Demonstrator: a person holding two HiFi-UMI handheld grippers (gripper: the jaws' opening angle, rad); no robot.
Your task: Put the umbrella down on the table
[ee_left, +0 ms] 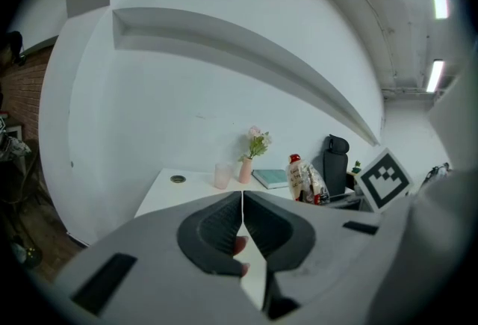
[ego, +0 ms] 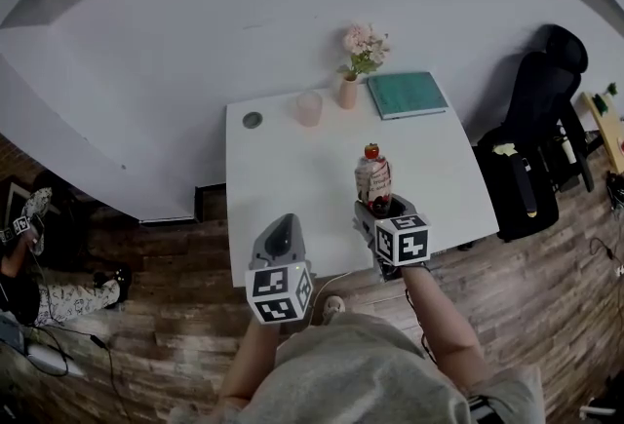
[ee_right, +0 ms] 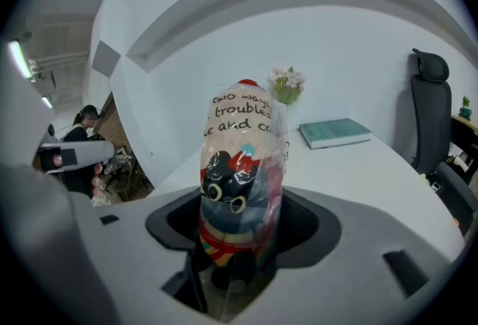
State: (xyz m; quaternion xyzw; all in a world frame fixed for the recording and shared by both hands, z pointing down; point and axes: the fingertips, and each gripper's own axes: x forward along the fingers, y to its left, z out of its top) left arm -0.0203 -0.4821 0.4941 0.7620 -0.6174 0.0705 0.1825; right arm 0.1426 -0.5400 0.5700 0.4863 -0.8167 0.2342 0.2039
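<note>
The umbrella (ego: 373,176) is folded small in a clear printed sleeve with a red cap. It stands upright over the front right part of the white table (ego: 283,178). My right gripper (ego: 375,208) is shut on its lower end. In the right gripper view the umbrella (ee_right: 243,166) rises from between the jaws of the right gripper (ee_right: 243,241); its base is hidden. My left gripper (ego: 281,235) hovers at the table's front edge, shut with nothing in it. In the left gripper view the left gripper (ee_left: 241,215) has its jaws touching, and the umbrella (ee_left: 302,178) shows to the right.
At the back of the table stand a pink cup (ego: 309,107), a vase of flowers (ego: 349,91) and a teal book (ego: 407,94). A round grommet (ego: 253,120) sits at the back left. A black office chair (ego: 541,100) stands right of the table. A person (ego: 29,266) sits far left.
</note>
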